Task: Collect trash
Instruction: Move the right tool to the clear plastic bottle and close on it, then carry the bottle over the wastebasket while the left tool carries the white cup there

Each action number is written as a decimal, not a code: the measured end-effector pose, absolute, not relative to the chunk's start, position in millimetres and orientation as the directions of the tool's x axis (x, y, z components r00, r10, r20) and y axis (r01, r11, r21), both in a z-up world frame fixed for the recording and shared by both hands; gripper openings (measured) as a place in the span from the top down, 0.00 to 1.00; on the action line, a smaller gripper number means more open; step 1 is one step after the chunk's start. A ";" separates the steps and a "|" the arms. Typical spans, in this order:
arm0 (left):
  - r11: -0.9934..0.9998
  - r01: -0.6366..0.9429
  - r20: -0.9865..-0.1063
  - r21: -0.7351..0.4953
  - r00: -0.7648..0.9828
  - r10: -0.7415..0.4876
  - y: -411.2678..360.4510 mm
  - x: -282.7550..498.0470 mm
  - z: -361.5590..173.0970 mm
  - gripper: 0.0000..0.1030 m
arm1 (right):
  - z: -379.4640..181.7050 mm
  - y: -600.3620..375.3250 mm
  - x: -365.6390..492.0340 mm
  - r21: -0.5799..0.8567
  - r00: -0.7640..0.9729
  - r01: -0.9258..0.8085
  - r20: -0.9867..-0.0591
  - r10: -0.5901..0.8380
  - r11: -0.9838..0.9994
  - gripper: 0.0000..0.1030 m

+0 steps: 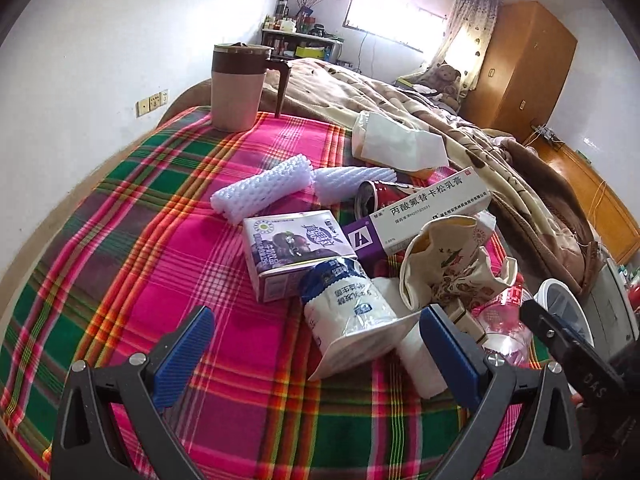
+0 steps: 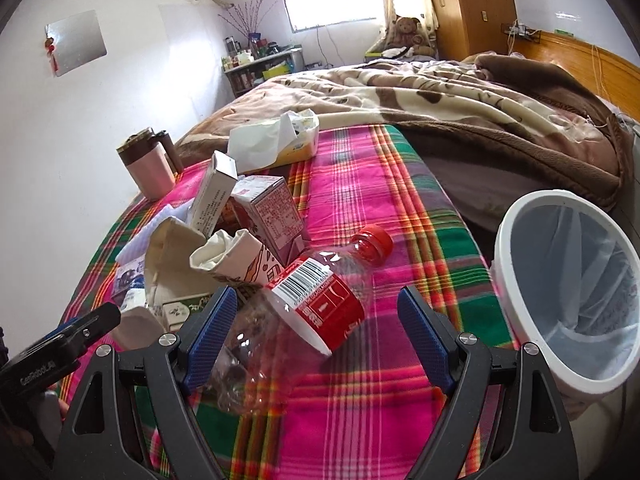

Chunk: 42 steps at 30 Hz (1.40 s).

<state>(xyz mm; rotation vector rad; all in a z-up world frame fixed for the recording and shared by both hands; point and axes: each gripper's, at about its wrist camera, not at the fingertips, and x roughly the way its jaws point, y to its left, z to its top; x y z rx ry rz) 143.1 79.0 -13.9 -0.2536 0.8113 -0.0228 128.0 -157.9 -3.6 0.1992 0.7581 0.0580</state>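
Trash lies in a pile on a plaid bedspread (image 1: pixel 168 240). In the left wrist view my left gripper (image 1: pixel 316 354) is open, its blue pads either side of a white plastic pouch (image 1: pixel 352 316), beside a purple carton (image 1: pixel 292 252), a medicine box (image 1: pixel 424 212), a red can (image 1: pixel 372 198), white foam nets (image 1: pixel 264 188) and a crumpled paper bag (image 1: pixel 448 264). In the right wrist view my right gripper (image 2: pixel 316 334) is open around a clear plastic bottle (image 2: pixel 316 296) with a red label and cap, lying on its side. A white bin (image 2: pixel 572 292) with a liner stands right of it.
A pink lidded mug (image 1: pixel 238 88) stands at the far edge of the bedspread. A tissue pack (image 2: pixel 276 142) lies by a rumpled brown blanket (image 2: pixel 460 100). A wooden wardrobe (image 1: pixel 524 68), a cluttered shelf (image 1: pixel 300 40) and a teddy bear (image 2: pixel 408 30) are at the back.
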 end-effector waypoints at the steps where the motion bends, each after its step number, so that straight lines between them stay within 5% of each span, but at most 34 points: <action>1: 0.970 -0.076 -0.719 -0.231 0.685 -0.118 77.8 144.7 -15.0 0.00 | -5.5 -155.7 131.6 0.197 0.716 0.023 -0.687 0.122 0.980 0.18; 17: 0.976 -0.066 -0.779 -0.206 0.615 -0.122 65.3 165.1 -30.4 0.02 | -22.7 -142.4 124.5 0.053 0.639 -0.012 -0.767 0.048 0.999 0.18; 24: 0.973 -0.059 -0.800 -0.222 0.581 -0.147 59.0 172.4 -40.0 0.19 | -21.4 -145.4 119.0 0.046 0.665 -0.018 -0.745 0.046 0.999 0.20; 28: 0.972 -0.056 -0.801 -0.228 0.578 -0.155 57.5 172.6 -41.5 0.30 | -20.2 -146.8 117.6 0.060 0.674 -0.024 -0.736 0.060 0.998 0.37; 42: 0.972 -0.048 -0.770 -0.231 0.620 -0.153 54.5 151.6 -31.4 0.31 | -21.5 -156.2 118.5 0.131 0.689 -0.033 -0.715 0.118 0.991 0.38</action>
